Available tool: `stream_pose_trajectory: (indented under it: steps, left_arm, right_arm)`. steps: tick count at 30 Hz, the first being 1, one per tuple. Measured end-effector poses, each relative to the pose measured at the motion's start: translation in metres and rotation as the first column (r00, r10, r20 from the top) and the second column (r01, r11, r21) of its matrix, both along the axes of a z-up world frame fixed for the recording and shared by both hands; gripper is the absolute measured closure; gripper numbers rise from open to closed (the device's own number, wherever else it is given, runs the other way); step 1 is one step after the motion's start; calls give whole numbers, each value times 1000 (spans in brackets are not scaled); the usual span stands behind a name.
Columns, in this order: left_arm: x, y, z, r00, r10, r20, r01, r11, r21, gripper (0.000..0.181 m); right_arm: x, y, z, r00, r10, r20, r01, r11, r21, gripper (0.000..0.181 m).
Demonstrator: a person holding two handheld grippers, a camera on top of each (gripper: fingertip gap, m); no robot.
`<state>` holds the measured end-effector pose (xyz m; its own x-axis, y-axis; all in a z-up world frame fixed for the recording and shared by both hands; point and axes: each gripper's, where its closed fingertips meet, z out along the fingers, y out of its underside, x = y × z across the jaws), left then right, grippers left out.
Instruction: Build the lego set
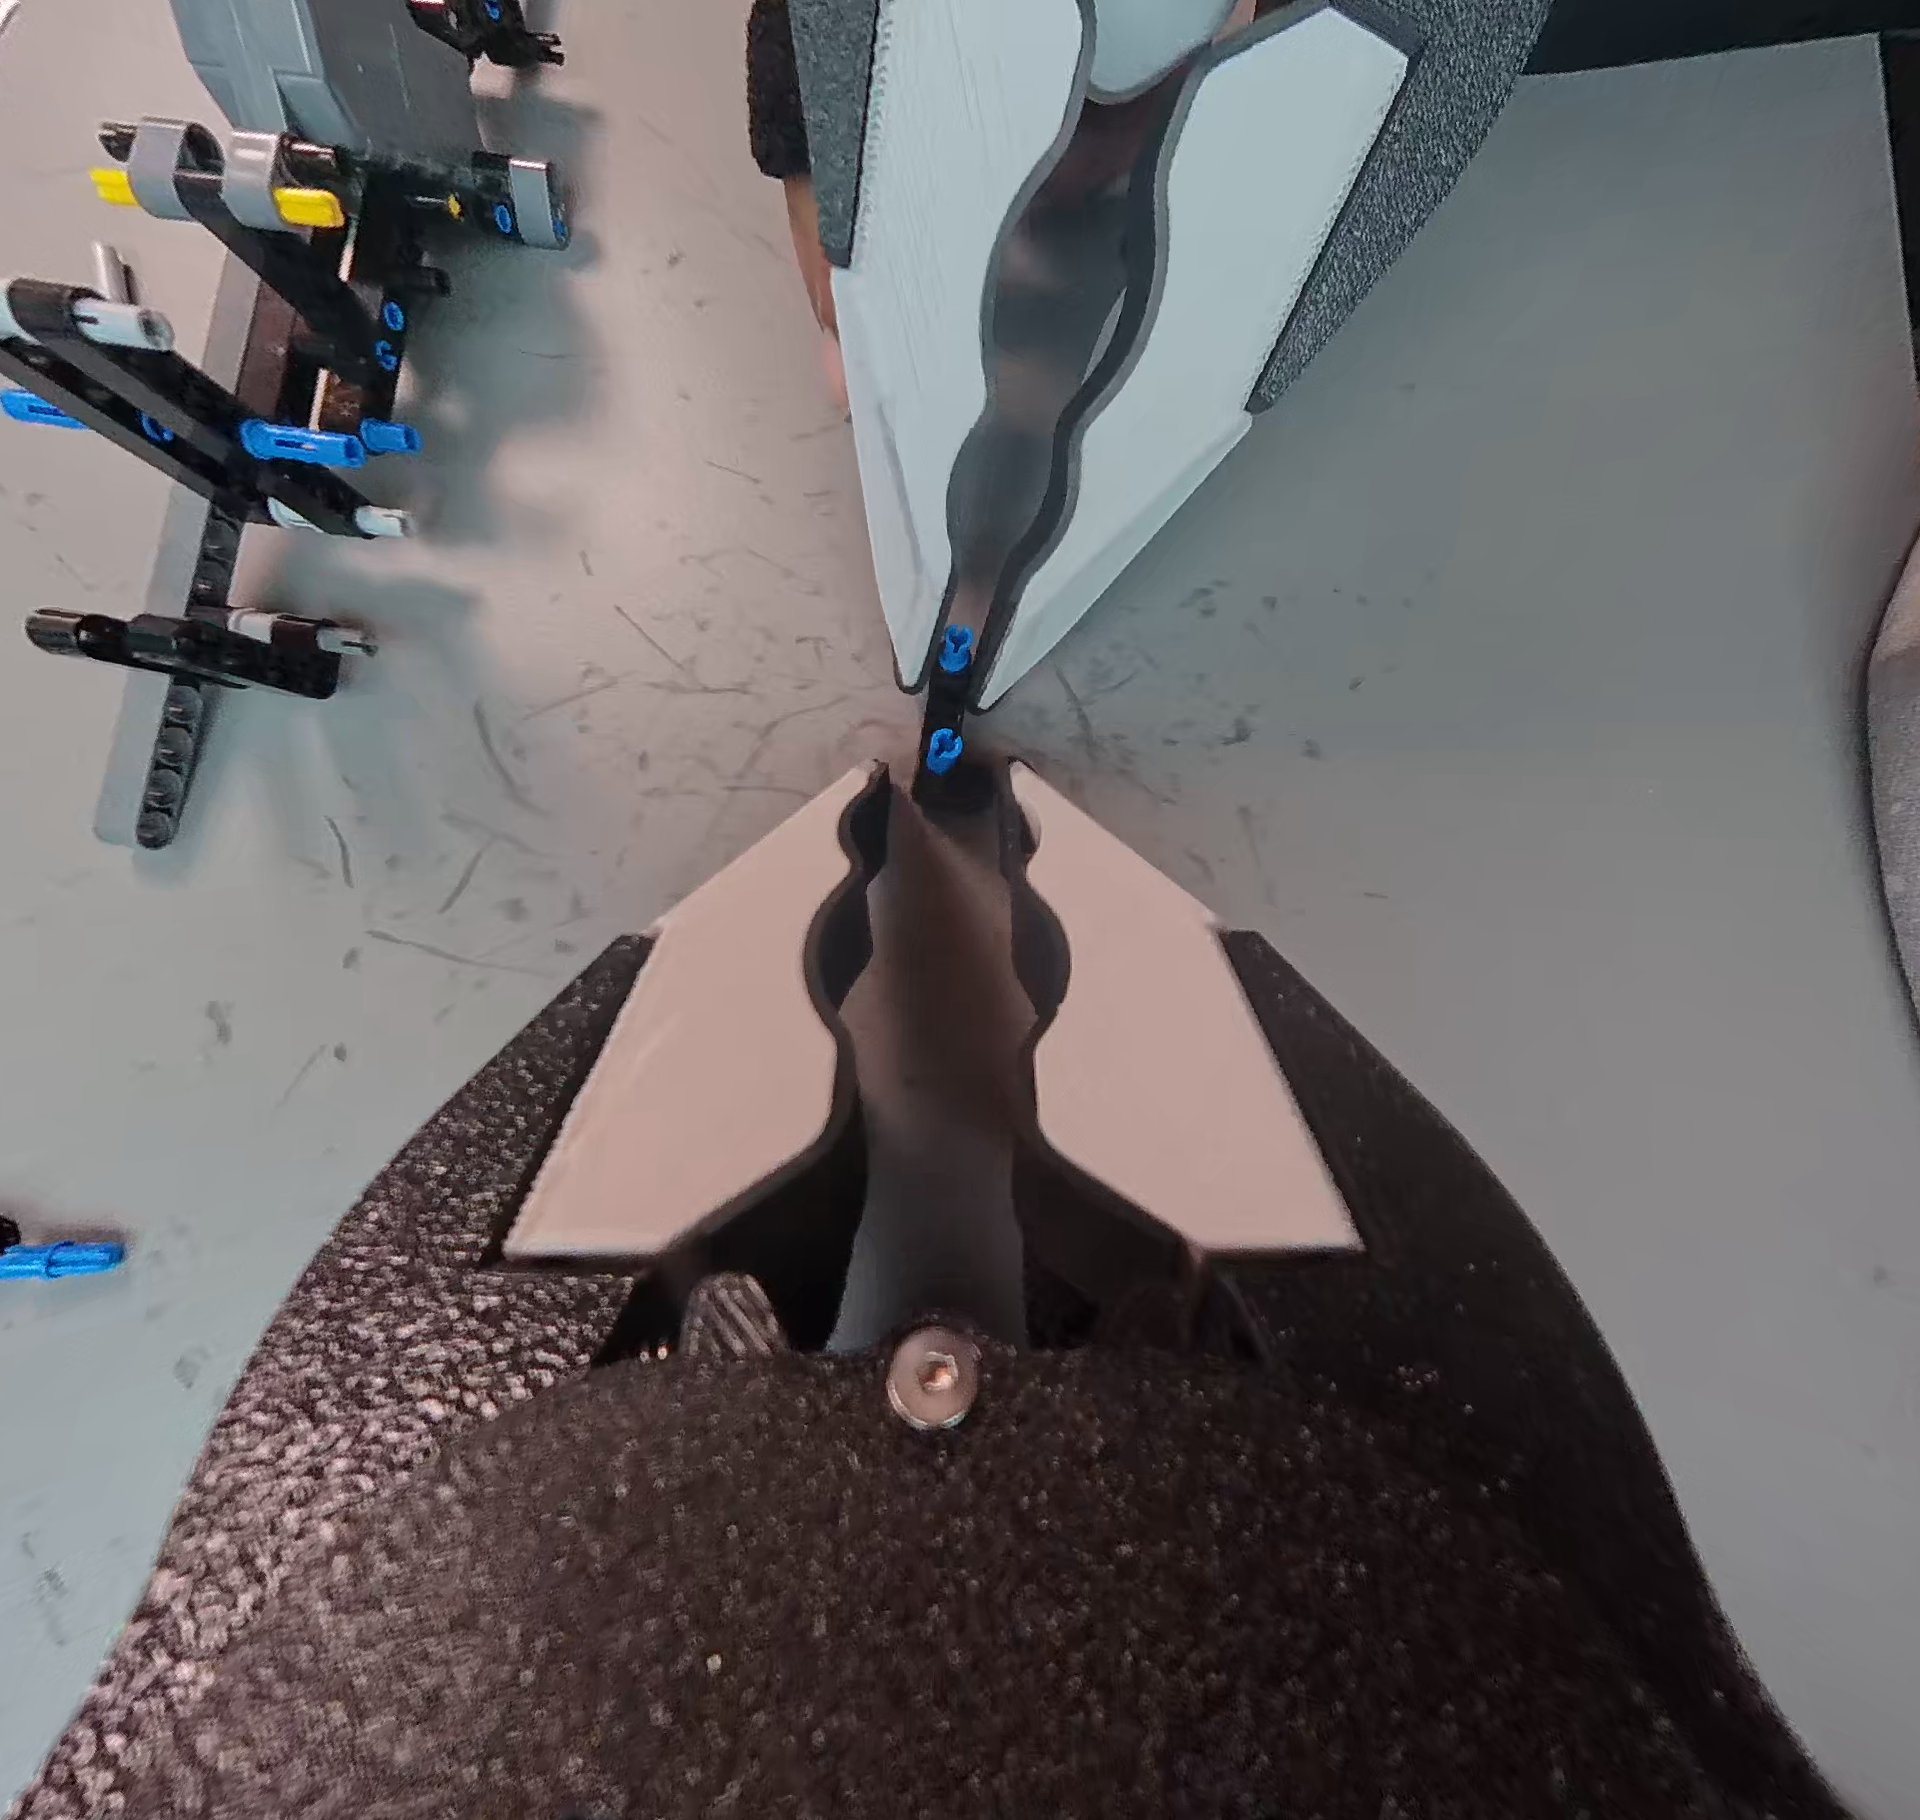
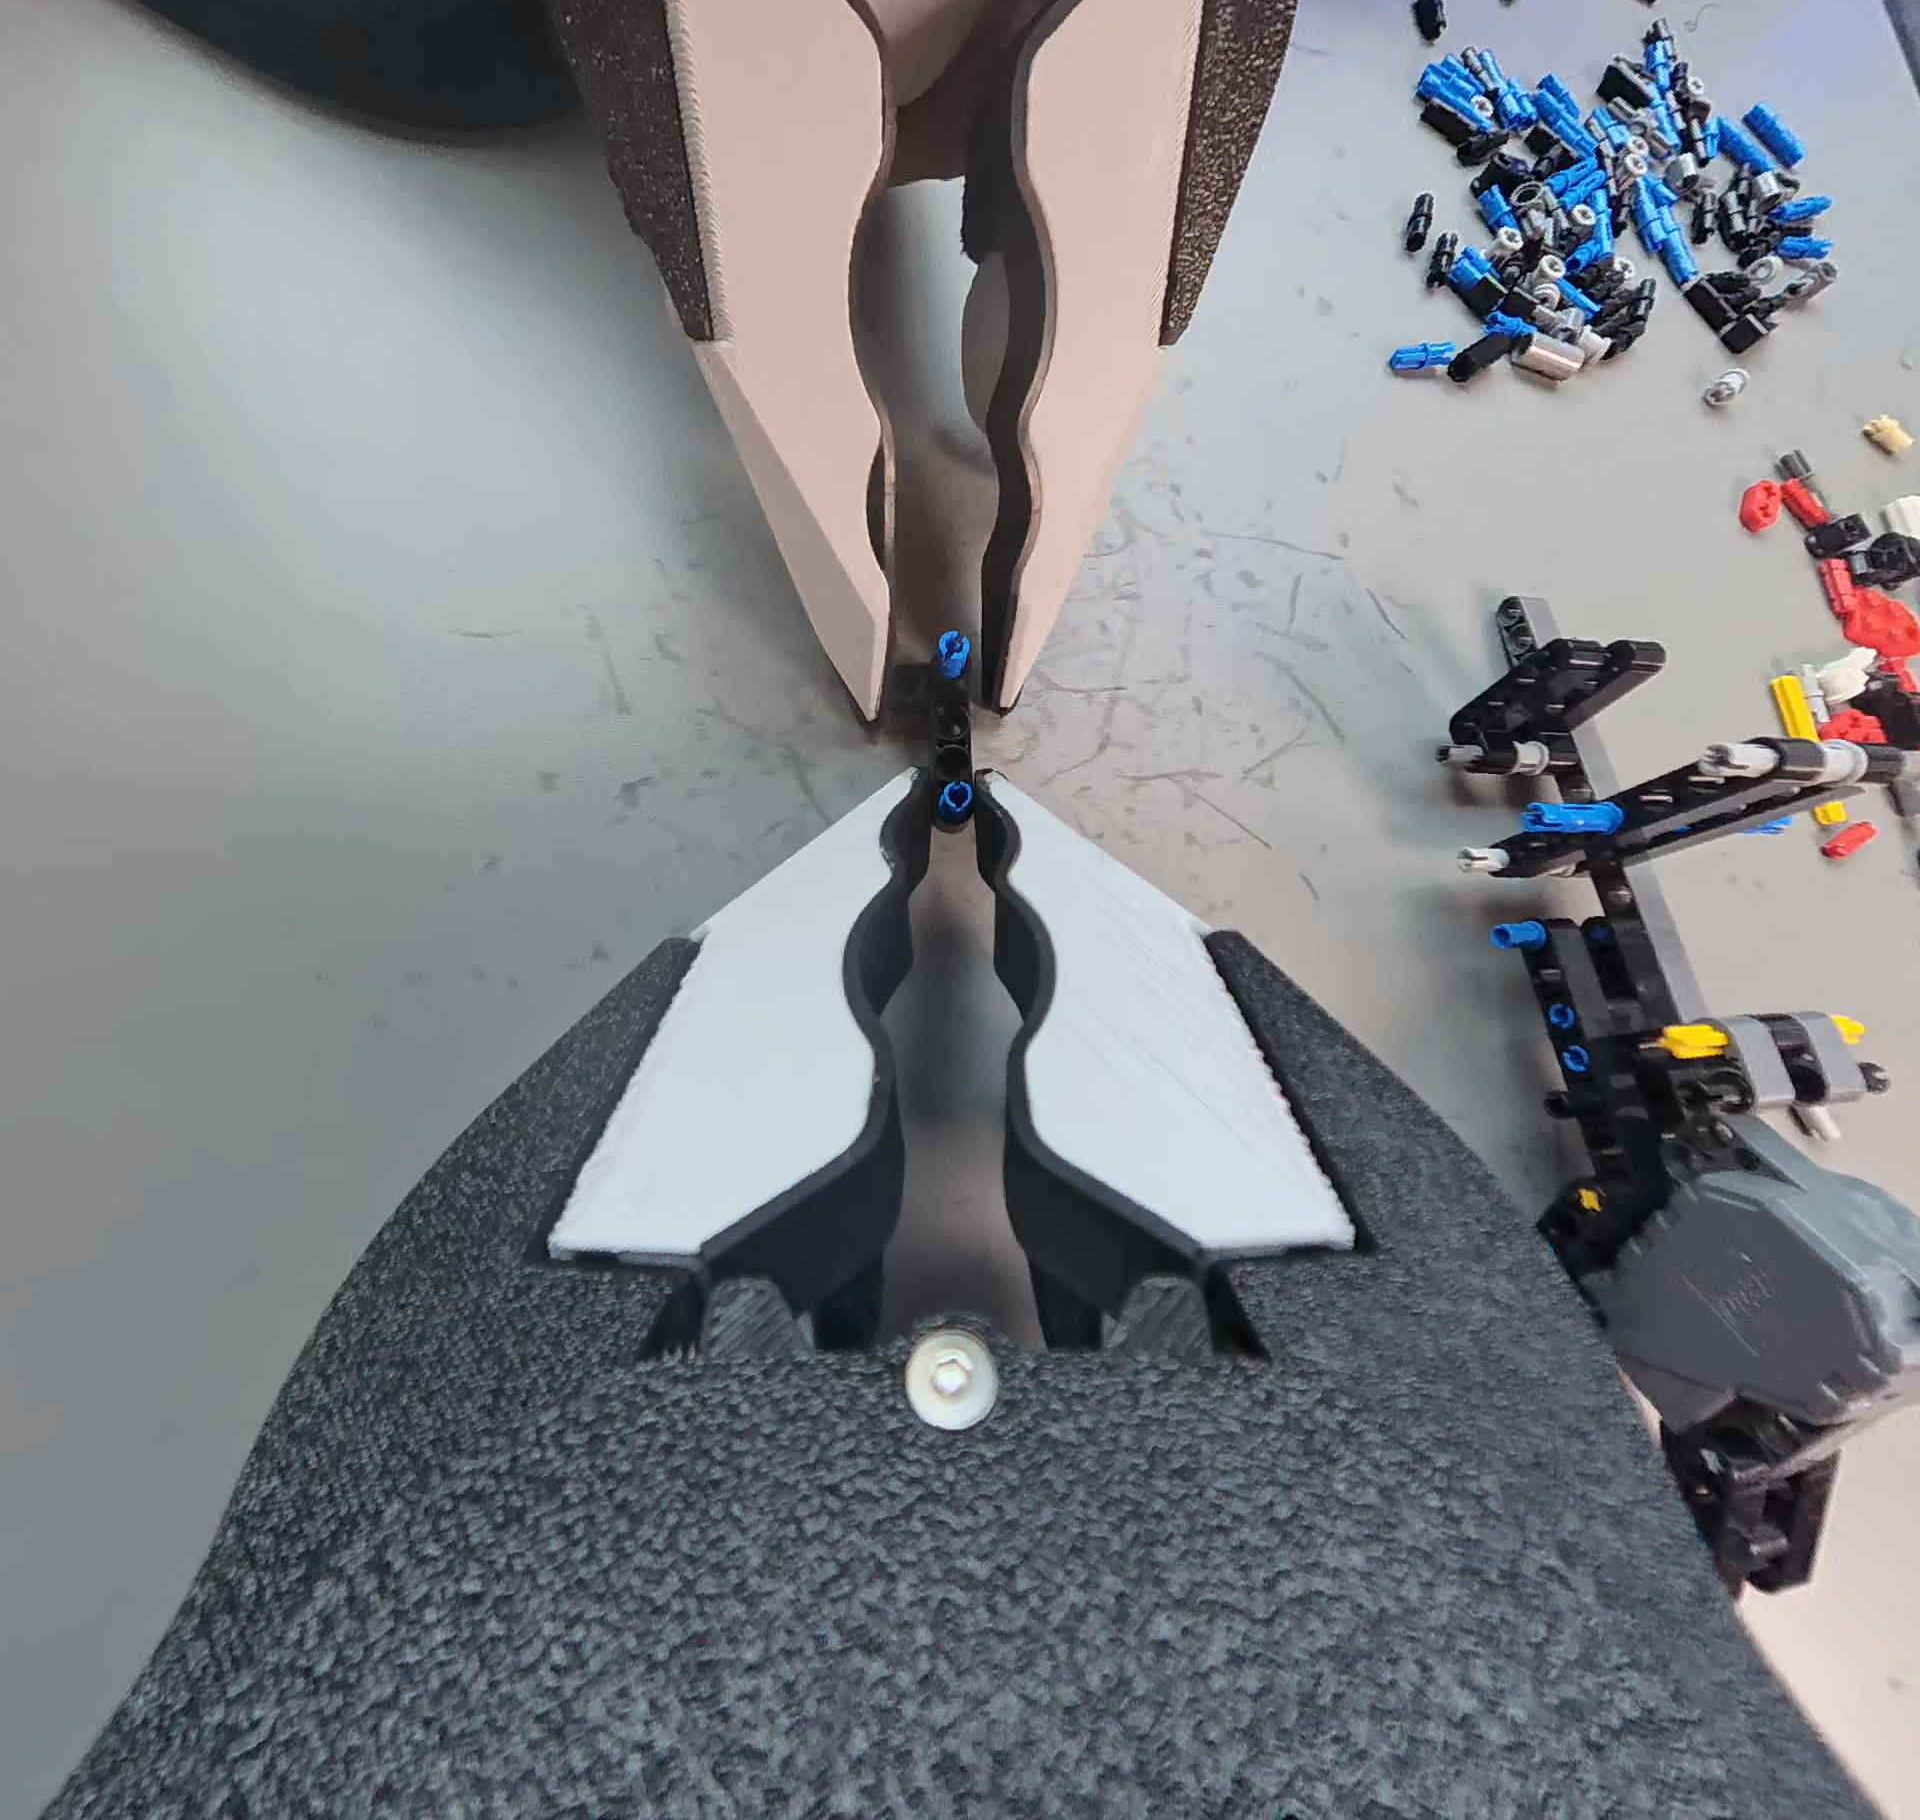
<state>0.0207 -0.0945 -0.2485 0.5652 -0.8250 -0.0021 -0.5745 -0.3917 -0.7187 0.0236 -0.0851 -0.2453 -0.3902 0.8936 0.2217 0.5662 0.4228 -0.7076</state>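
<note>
A short black beam with two blue pins hangs above the grey table between my two grippers, which meet tip to tip. My left gripper, with beige fingers, is closed around one end of it. My right gripper, with white fingers, is shut on the other end, where a blue pin sits between its tips. The beam also shows in the right wrist view, as does my left gripper. My right gripper shows in the left wrist view. The half-built black and grey model lies on the table beside them.
The model lies at the right in the right wrist view. A pile of blue, black and grey pins is at the far right, with red parts below it. A loose blue pin lies at the left edge. The table is scratched. Less than 4 cm separates the two grippers' tips.
</note>
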Motion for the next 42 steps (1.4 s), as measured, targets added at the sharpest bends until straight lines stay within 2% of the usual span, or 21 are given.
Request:
stream_pose_trajectory:
  steps: [7, 13, 17, 25, 30, 36, 42]
  left_arm:
    - [-1, 1, 0, 1000, 1, 1, -1, 1000, 0, 160]
    - [-1, 3, 1, 999, -7, -42, 9, 997, 72, 157]
    - [-5, 8, 1, 997, 12, -73, -4, 993, 121, 163]
    - [-8, 5, 1, 999, 11, -31, -9, 998, 57, 163]
    - [-8, 4, 2, 1000, 15, -18, -14, 999, 46, 163]
    - [-4, 4, 16, 994, 21, 108, -24, 999, 24, 164]
    - [-4, 10, 44, 957, 53, 284, -67, 997, 38, 164]
  right_arm:
    - [0, 0, 0, 1000, 4, -6, -4, 1000, 10, 173]
    - [-1, 1, 0, 1000, -1, -8, 1, 1000, 3, 173]
    - [0, 2, 0, 1000, -14, -2, 14, 1000, -16, 171]
    - [0, 2, 0, 1000, -15, -4, 15, 1000, -11, 170]
    - [-2, 4, 2, 999, 10, -44, -7, 998, 57, 164]
    - [0, -3, 3, 997, 61, -54, -57, 997, 61, 171]
    - [1, 0, 32, 989, 20, -145, -41, 989, -140, 172]
